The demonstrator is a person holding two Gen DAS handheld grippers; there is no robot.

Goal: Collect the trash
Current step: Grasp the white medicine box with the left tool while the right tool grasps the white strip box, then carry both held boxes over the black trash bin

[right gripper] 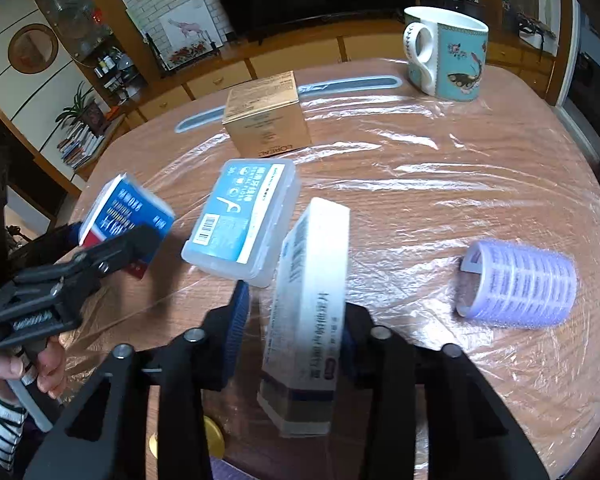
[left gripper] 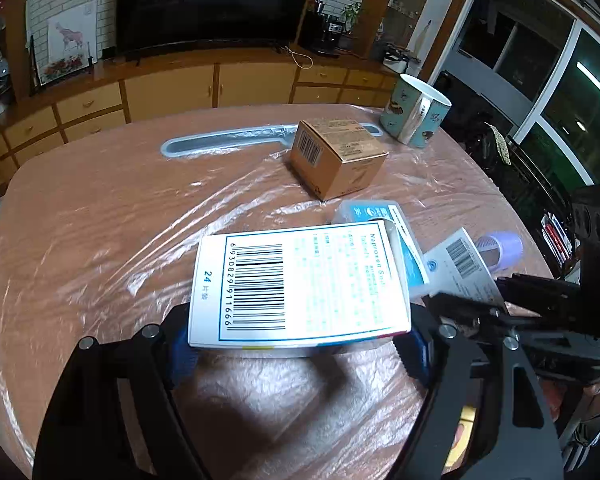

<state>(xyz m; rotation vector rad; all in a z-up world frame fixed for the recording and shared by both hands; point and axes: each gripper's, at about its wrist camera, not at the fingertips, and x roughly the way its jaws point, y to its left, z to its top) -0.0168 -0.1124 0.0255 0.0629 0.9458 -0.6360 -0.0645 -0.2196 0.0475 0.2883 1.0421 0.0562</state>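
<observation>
My left gripper (left gripper: 300, 354) is shut on a white medicine box with a barcode (left gripper: 300, 284), held above the table; the same box shows blue and red in the right wrist view (right gripper: 126, 216). My right gripper (right gripper: 296, 334) holds a tall white medicine box (right gripper: 308, 304) against its right finger; a gap shows beside the left finger. A blue-labelled dental floss case (right gripper: 242, 220) lies on the table between them, also in the left wrist view (left gripper: 374, 212). A brown carton (left gripper: 336, 158) (right gripper: 266, 116) and a purple hair roller (right gripper: 518, 284) (left gripper: 500, 250) lie on the table.
The round wooden table (left gripper: 100, 220) is covered with clear plastic film. A teal patterned mug (right gripper: 446, 54) (left gripper: 416, 114) stands at the far right. A long grey tray (left gripper: 220, 140) lies at the back. Cabinets and a dark television stand behind.
</observation>
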